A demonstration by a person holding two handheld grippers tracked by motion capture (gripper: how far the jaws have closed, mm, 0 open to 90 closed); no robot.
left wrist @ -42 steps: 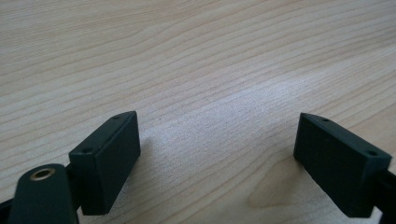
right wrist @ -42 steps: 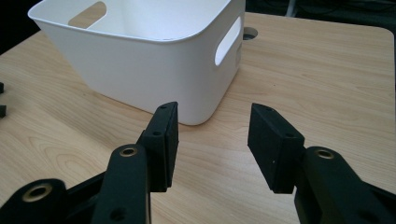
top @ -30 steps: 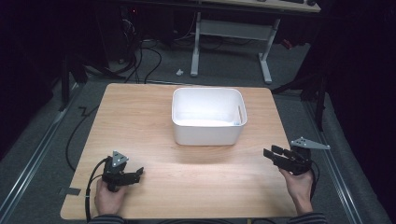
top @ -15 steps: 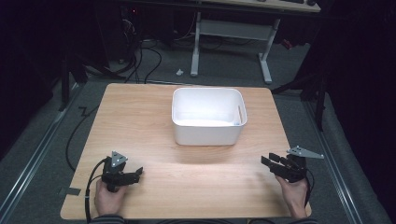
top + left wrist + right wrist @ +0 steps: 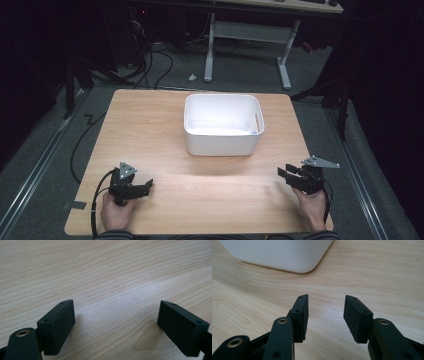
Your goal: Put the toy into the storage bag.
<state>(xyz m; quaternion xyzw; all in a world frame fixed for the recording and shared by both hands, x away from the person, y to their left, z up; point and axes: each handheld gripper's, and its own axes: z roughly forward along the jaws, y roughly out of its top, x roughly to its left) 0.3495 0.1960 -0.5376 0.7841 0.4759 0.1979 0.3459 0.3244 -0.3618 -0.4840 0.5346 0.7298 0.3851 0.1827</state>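
My right gripper (image 5: 292,178) sits low over the desk's (image 5: 150,125) near right corner, jaws part closed with nothing between them; they have just been closing a little. My left gripper (image 5: 136,188) rests near the near left corner, jaws spread wide and empty. The white bin (image 5: 222,142) stands well apart from both, toward the far edge, and looks empty. The risks, as I judge them: so low, my right jaws could scrape the wood if I push ahead, and a level reach could shove the light bin toward the far edge instead of gripping its wall.
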